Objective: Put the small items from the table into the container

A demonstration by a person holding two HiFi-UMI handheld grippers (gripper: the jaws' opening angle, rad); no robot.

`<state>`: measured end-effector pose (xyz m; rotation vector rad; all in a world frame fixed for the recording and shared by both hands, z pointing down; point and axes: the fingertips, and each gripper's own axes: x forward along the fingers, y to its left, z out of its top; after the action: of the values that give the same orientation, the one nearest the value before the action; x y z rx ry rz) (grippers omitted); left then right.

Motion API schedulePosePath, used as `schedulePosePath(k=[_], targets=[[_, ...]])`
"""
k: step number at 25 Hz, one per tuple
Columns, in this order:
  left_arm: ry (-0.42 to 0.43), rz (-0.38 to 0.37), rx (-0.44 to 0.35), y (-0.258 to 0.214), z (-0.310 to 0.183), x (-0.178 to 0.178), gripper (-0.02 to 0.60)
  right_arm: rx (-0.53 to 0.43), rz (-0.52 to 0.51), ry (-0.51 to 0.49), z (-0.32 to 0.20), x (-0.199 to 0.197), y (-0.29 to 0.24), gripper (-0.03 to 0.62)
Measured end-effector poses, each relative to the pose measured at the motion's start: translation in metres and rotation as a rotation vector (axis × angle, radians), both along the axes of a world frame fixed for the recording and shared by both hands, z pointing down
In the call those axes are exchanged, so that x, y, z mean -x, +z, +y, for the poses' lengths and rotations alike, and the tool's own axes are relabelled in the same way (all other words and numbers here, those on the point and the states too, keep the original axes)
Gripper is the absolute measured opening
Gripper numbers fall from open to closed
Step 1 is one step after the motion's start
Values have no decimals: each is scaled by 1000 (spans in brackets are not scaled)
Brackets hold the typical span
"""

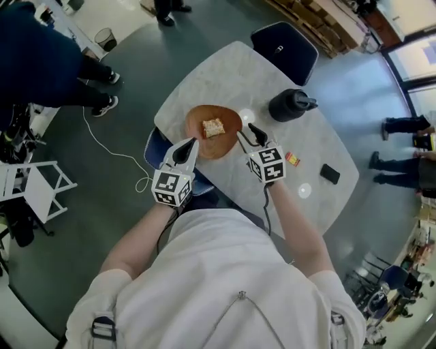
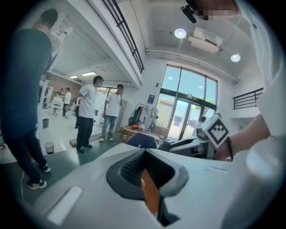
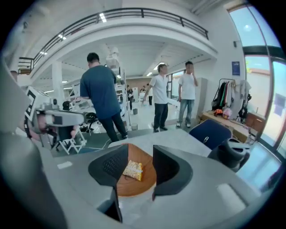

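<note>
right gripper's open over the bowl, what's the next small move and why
Probably swing the right gripper toward the small red and yellow packet on the table beside it. Its jaws stand open and empty, one snack packet already lies in the wooden bowl, and the left gripper is clamped on the bowl's rim.

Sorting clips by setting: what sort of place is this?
Probably an open hall of an office or lab building: a mezzanine railing overhead, tall glass entrance doors, and a marble-look table with a navy chair.
</note>
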<state>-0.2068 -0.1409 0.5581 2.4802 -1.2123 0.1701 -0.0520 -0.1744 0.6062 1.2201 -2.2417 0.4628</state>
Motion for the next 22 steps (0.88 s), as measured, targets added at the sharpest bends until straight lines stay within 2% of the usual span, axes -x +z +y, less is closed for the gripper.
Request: schedulePosePath(k=[4, 6, 9, 12, 15, 18, 22], targets=[[171, 30, -75, -27, -10, -80, 2, -155, -67, 144, 47, -65, -62, 204], [245, 51, -99, -45, -4, -129, 2, -186, -92, 214, 71, -105, -83, 202], [399, 75, -131, -60, 7, -188, 3, -213, -123, 363, 104, -149, -95, 192], [520, 88, -144, -63, 25, -224, 3, -225, -149, 499, 135, -174, -91, 186], [597, 94, -148, -66, 45, -260, 3, -222, -168, 587, 162, -203, -88, 179], [649, 90, -153, -70, 62, -286, 3, -222, -170, 635, 181, -223, -86, 176], [721, 49, -173, -67, 81, -303, 0, -216, -174, 645, 192, -224, -84, 167]])
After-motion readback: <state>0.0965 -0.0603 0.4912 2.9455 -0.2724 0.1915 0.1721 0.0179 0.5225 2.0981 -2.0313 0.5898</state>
